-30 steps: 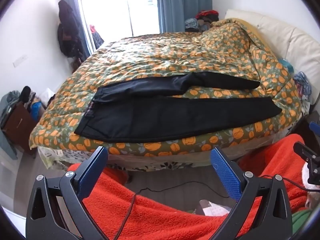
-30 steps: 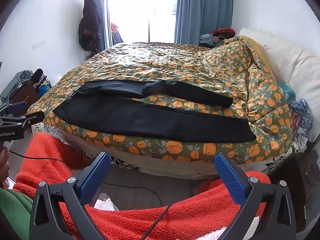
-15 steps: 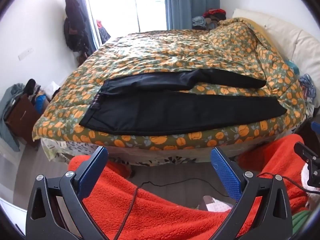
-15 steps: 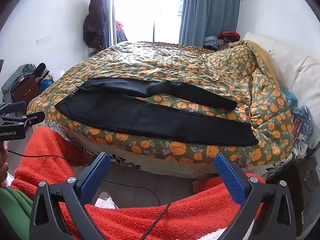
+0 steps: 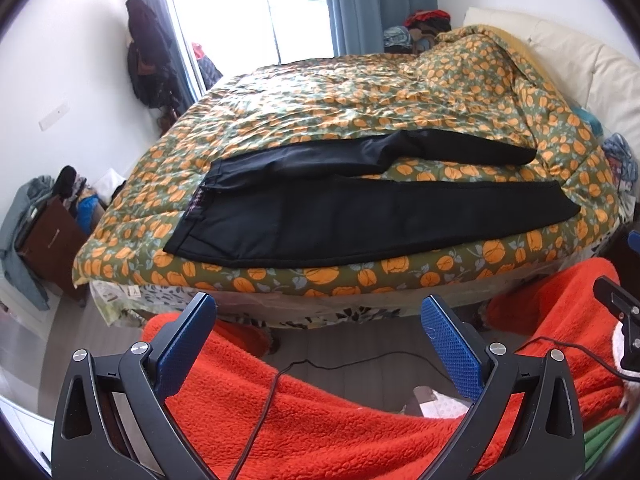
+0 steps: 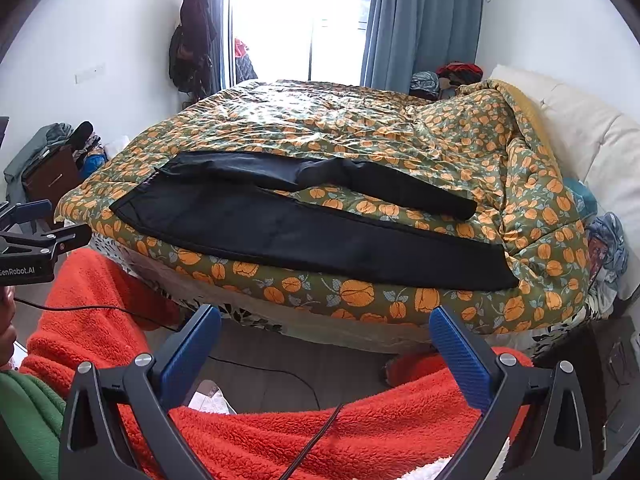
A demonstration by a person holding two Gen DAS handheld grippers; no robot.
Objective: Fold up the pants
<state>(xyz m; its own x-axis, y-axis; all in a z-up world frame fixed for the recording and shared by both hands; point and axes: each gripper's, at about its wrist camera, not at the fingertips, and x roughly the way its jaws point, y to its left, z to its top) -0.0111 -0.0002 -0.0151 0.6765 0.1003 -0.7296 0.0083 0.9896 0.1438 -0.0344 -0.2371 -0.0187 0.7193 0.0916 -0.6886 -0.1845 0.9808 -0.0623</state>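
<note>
Black pants (image 5: 360,216) lie spread along the bed's (image 5: 360,280) near edge; left gripper (image 5: 316,332) and right gripper (image 6: 326,334) hover wide open, empty. Soft, limp cloth, probably best pinched at waistband or hems.

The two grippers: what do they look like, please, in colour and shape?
Both the left gripper and the right gripper have black, cut-out frames with silver screws and two textured blue fingers. A thin black cable runs below.
</note>
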